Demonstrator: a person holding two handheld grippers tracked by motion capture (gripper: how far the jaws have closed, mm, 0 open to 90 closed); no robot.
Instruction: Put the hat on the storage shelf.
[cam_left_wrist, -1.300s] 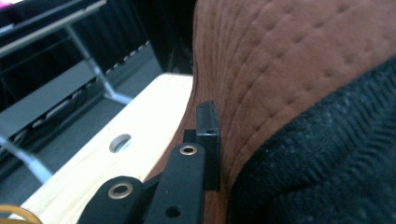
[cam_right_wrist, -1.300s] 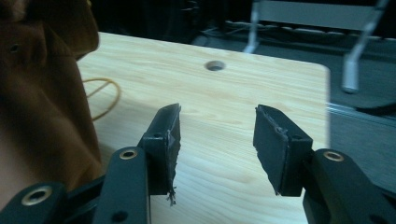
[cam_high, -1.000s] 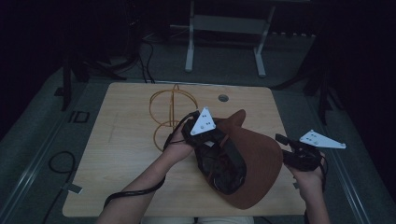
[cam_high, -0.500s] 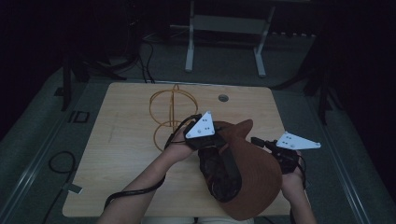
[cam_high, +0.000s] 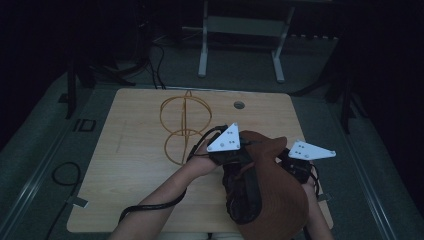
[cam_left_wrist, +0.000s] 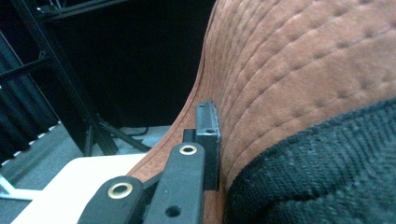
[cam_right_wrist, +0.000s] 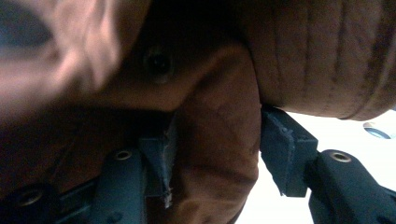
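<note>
A brown quilted hat (cam_high: 280, 200) with a black knit lining (cam_high: 245, 200) is held up over the table's near right part. My left gripper (cam_high: 249, 159) is shut on its edge. In the left gripper view one pad (cam_left_wrist: 207, 135) presses on the brown fabric (cam_left_wrist: 299, 70), and the other jaw is hidden behind it. My right gripper (cam_high: 284, 161) is at the hat's right side. Its jaws stand wide apart, open, with a fold of brown fabric (cam_right_wrist: 219, 140) between them touching both pads. A snap stud (cam_right_wrist: 159, 63) shows above.
A gold wire stand (cam_high: 185, 127) of two crossed hoops rises from the middle of the light wooden table (cam_high: 130, 165). A round cable hole (cam_high: 239, 105) lies at the far edge. Dark floor and metal frames (cam_high: 240, 45) surround the table.
My right gripper has moved left from beyond the hat's right edge up to the hat and now has fabric between its jaws. The left gripper has kept hold and turned the hat slightly.
</note>
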